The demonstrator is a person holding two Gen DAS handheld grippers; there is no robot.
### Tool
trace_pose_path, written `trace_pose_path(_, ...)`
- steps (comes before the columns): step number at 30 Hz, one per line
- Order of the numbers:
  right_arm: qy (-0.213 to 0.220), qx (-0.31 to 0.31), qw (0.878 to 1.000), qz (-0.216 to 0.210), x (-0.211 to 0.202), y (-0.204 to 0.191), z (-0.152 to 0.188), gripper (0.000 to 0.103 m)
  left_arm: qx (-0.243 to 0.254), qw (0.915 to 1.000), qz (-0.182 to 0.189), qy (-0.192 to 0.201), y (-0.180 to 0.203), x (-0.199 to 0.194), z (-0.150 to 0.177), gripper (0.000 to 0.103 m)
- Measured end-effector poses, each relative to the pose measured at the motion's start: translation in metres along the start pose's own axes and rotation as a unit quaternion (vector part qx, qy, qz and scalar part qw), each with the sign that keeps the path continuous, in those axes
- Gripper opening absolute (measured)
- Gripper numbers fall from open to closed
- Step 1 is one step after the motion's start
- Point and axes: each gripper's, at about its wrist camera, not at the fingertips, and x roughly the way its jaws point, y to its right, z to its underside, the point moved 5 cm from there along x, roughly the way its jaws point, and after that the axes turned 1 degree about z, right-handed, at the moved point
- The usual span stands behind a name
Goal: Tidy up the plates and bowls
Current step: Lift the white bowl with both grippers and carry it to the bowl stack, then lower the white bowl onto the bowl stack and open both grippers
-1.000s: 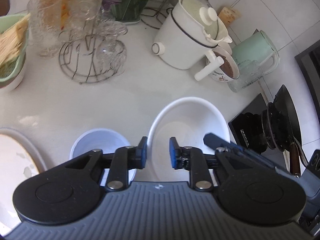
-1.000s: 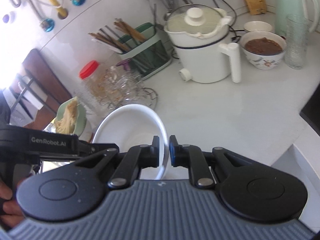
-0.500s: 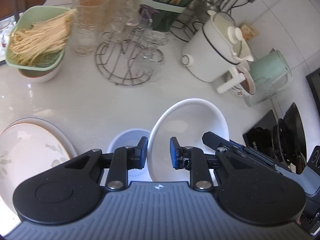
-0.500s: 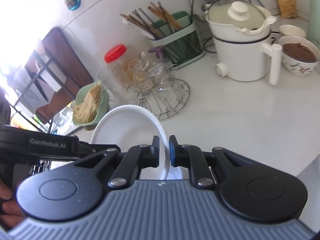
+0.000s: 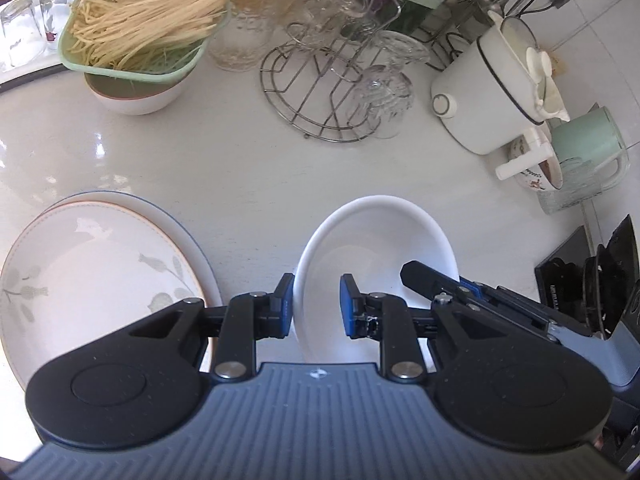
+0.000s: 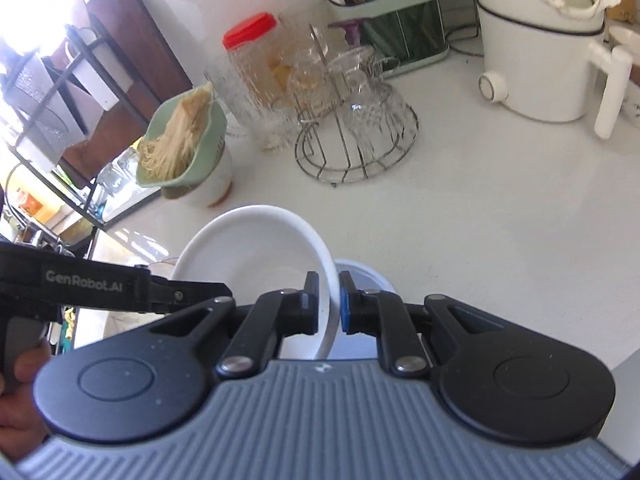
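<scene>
Inspecting both wrist views, I find the white bowl (image 5: 380, 240) caught between the two claws, one on each side of its rim.

Left claw (image 5: 316, 306): the jaws stand a little apart with the bowl's left wall between them. The outer blue pad lies against the rim, and the inner pad sits inside the bowl against its wall. I read this as a grip.

Right claw (image 6: 329, 308): the jaws are all but closed, pinching the thin rim on the bowl's right side.

In the right wrist view, a hand (image 6: 16, 396) holds the left unit at the lower left edge.

Position of the bowl: it sits over the white surface (image 5: 248, 176), just right of the stacked plates (image 5: 92, 276). The stack is a leaf-patterned plate lying on a blue-edged one. In the right wrist view the small pale bowl (image 6: 366, 276) shows just past the gripped rim, partly hidden by it. I cannot tell whether the white bowl's base touches the surface or the small bowl.

Further back on the surface:
- A green colander of noodles (image 5: 140, 28) rests on a bowl.
- A wire rack (image 5: 320, 92) carries glasses.
- A white pot (image 5: 488, 92) has its lid on.

All three are well apart from the bowl.
</scene>
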Motion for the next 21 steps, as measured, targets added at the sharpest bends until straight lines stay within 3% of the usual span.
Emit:
trace_pose_path(11, 0.004, -0.023, 0.999, 0.028, 0.008, -0.004, 0.005, 0.014, -0.005, 0.9994, -0.029, -0.018, -0.018, 0.01, -0.004, 0.029)
trace_pose_path(13, 0.007, -0.021, 0.999, 0.026, 0.006, -0.003, 0.003, 0.025, -0.008, 0.9994, -0.033, -0.013, -0.02, 0.008, -0.006, 0.043)
trace_pose_path(15, 0.008, -0.012, 1.0, 0.021, 0.006, 0.0, 0.002, 0.056, -0.014, 0.9994, -0.031, -0.007, -0.023, 0.005, -0.008, 0.048)
trace_pose_path(21, 0.003, 0.031, 0.999, 0.018, 0.011, 0.015, 0.002, 0.057, -0.024, 0.9993, -0.029, -0.001, -0.028, 0.0, -0.009, 0.06)
